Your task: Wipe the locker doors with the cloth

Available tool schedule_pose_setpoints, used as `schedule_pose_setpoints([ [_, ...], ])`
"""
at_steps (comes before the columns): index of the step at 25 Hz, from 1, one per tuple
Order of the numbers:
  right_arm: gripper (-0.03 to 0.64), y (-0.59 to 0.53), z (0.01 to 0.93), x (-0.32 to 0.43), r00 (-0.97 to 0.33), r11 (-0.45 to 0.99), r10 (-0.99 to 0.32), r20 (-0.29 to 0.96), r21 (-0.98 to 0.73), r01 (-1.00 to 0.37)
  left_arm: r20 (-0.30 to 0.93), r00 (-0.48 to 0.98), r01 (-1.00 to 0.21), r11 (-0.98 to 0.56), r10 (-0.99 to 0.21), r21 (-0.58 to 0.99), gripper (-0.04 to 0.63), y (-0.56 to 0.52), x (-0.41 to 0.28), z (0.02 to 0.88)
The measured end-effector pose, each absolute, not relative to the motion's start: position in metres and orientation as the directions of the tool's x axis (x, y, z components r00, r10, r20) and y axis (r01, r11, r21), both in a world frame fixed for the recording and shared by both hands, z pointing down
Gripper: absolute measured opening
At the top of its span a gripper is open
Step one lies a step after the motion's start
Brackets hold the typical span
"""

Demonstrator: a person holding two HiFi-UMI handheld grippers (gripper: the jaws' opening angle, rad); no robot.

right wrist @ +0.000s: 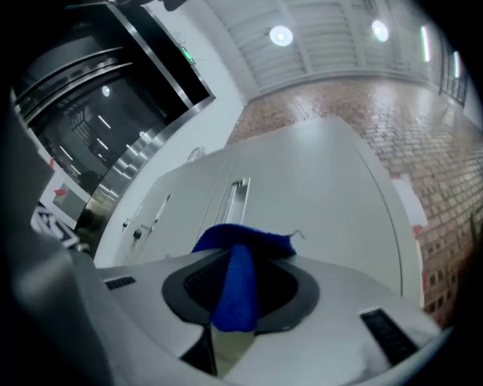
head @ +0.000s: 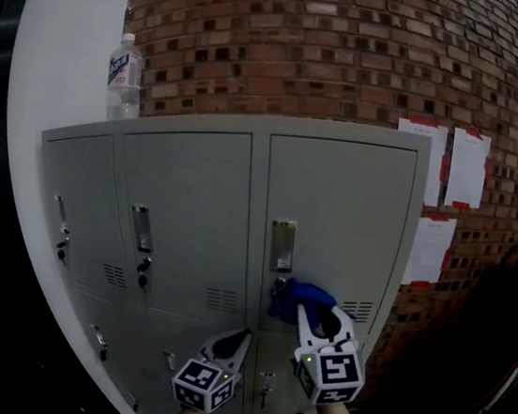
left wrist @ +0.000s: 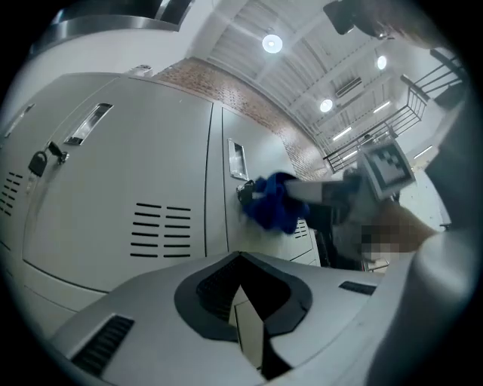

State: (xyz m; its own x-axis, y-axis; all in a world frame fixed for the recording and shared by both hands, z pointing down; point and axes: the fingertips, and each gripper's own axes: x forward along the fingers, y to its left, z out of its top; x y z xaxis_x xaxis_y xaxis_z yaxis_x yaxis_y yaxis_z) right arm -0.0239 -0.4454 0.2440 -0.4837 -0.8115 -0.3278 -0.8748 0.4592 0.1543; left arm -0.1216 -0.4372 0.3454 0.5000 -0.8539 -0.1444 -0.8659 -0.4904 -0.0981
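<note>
Your head camera faces the lockers [head: 192, 211] from farther back. The left gripper [head: 242, 335] camera looks rightward along them, the right gripper [head: 318, 311] camera sits close; all share the blue cloth [head: 296, 296].

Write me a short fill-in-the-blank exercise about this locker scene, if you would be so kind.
1. The right claw is shut on a ____ cloth.
2. The cloth is against the locker door on the ____ of the upper row in the head view.
3. The water bottle stands on ____ of the lockers.
4. The left claw is shut and holds ____.

Missing words: blue; right; top; nothing.
</note>
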Motion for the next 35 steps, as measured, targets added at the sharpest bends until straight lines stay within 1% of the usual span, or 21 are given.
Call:
schedule_pose_setpoints([
  [3, 0.098, -0.441, 0.120, -0.015, -0.501, 0.444, -0.763, -0.408, 0.233, -0.865, -0.162, 0.504, -0.864, -0.492, -0.849, -0.109, -0.002, -0.440, -0.119, 0.330],
  [5, 0.098, -0.445, 0.054, -0.009, -0.488, 0.417, -0.754, -0.441, 0.253, -0.873, -0.176, 0.505, -0.863, -0.492, -0.845, -0.111, -0.003, -0.438, -0.115, 0.322],
  [8, 0.098, -0.455, 0.003, -0.007, -0.459, 0.390, -0.761, -0.458, 0.241, -0.888, -0.163, 0.515, -0.857, -0.502, -0.841, -0.119, -0.002, -0.439, -0.111, 0.322],
  [11, 0.101, -0.466, -0.010, -0.007, -0.439, 0.364, -0.770, -0.464, 0.246, -0.898, -0.154, 0.517, -0.856, -0.504, -0.842, -0.118, -0.002, -0.444, -0.109, 0.323],
  [13, 0.101, -0.466, 0.001, -0.007, -0.428, 0.343, -0.778, -0.459, 0.260, -0.903, -0.163, 0.511, -0.859, -0.499, -0.844, -0.113, -0.003, -0.443, -0.112, 0.320],
  [15, 0.101, -0.465, 0.030, -0.004, -0.421, 0.345, -0.789, -0.446, 0.246, -0.906, -0.173, 0.505, -0.863, -0.493, -0.846, -0.109, -0.003, -0.443, -0.113, 0.318],
  [18, 0.101, -0.467, 0.115, -0.001, -0.426, 0.371, -0.817, -0.388, 0.213, -0.904, -0.170, 0.499, -0.866, -0.487, -0.849, -0.110, -0.002, -0.446, -0.113, 0.321],
  [21, 0.101, -0.472, 0.223, 0.001, -0.436, 0.407, -0.852, -0.290, 0.156, -0.900, -0.177, 0.492, -0.870, -0.482, -0.852, -0.099, -0.002, -0.449, -0.110, 0.323],
  [24, 0.101, -0.480, 0.331, 0.001, -0.462, 0.453, -0.875, -0.142, 0.093, -0.887, -0.173, 0.497, -0.868, -0.487, -0.850, -0.097, -0.002, -0.448, -0.106, 0.326],
  [26, 0.101, -0.483, 0.377, 0.000, -0.472, 0.468, -0.878, -0.085, 0.061, -0.882, -0.167, 0.498, -0.867, -0.488, -0.851, -0.096, -0.002, -0.447, -0.104, 0.330],
  [29, 0.100, -0.480, 0.382, 0.001, -0.473, 0.470, -0.878, -0.077, 0.054, -0.881, -0.153, 0.496, -0.868, -0.487, -0.855, -0.092, -0.002, -0.447, -0.102, 0.337],
  [32, 0.101, -0.463, 0.328, 0.015, -0.466, 0.460, -0.867, -0.175, 0.076, -0.885, -0.159, 0.499, -0.867, -0.490, -0.852, -0.096, -0.002, -0.444, -0.097, 0.334],
  [35, 0.100, -0.451, 0.236, 0.035, -0.478, 0.470, -0.828, -0.293, 0.100, -0.877, -0.167, 0.513, -0.858, -0.502, -0.842, -0.106, -0.002, -0.440, -0.091, 0.326],
])
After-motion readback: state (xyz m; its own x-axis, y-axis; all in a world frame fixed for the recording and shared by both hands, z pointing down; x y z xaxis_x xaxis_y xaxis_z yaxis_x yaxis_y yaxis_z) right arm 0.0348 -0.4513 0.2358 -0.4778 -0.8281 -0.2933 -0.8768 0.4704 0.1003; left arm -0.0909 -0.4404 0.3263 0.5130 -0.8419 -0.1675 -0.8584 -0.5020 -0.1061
